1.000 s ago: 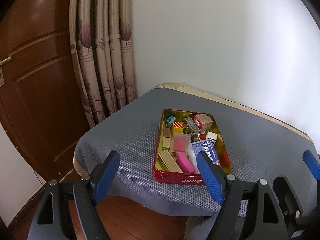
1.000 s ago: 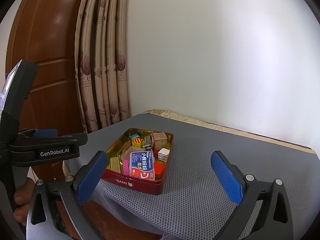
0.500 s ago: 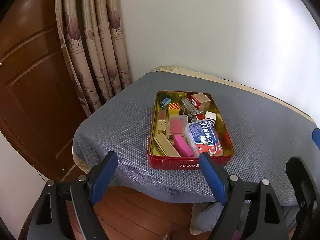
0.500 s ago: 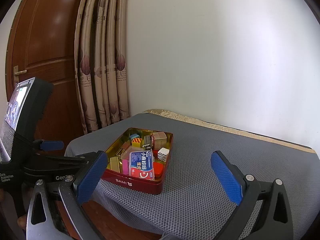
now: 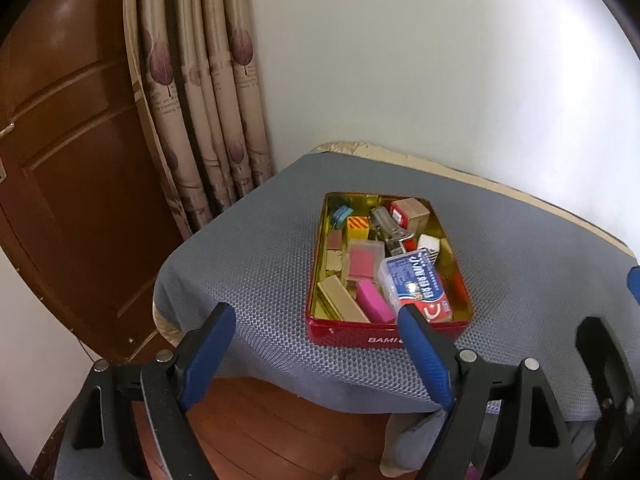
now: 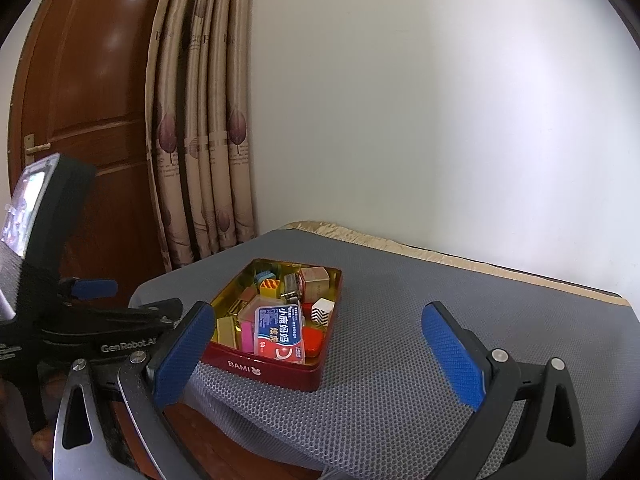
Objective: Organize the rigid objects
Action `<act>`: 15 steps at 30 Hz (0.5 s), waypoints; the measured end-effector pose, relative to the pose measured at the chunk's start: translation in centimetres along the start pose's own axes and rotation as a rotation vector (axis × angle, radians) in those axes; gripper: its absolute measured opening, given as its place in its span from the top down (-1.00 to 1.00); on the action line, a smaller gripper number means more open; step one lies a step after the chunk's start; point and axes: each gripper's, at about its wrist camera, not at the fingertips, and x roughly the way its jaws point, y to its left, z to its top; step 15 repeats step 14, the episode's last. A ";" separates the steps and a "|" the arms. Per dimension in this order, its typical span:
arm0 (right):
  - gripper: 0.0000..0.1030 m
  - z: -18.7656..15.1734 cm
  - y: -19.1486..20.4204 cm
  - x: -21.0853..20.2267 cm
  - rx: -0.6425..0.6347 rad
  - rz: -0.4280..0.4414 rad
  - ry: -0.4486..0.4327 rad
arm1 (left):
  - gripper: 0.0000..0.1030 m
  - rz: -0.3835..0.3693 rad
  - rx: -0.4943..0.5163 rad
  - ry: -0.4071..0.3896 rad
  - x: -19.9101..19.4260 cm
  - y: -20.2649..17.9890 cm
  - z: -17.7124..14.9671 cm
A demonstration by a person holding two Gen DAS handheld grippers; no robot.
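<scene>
On the grey-matted worktop (image 5: 256,240) sits a red tin (image 5: 384,336), open-topped and packed with small rigid things: a blue-and-red box (image 5: 416,284), a pink block (image 5: 374,306), a striped cube (image 6: 322,312). Both tongs, left (image 5: 316,356) and right (image 6: 320,356), hover short of it, spread wide, holding nothing. That fits sorting about to start or just ended.
</scene>
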 end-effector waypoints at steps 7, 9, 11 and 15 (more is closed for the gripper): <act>-0.99 0.0 -0.2 0.0 0.004 0.002 -0.002 | -0.66 0.008 0.015 -0.018 -0.4 -0.4 -0.1; -0.99 0.0 -0.2 0.0 0.003 0.001 -0.001 | -0.66 0.011 0.015 -0.018 -0.4 -0.5 -0.1; -0.99 0.0 -0.2 0.0 0.001 0.001 0.003 | -0.66 0.010 0.010 -0.019 -0.4 -0.4 -0.1; -0.99 0.0 -0.2 0.0 0.002 0.003 0.008 | -0.66 0.005 0.002 -0.011 -0.3 -0.2 -0.1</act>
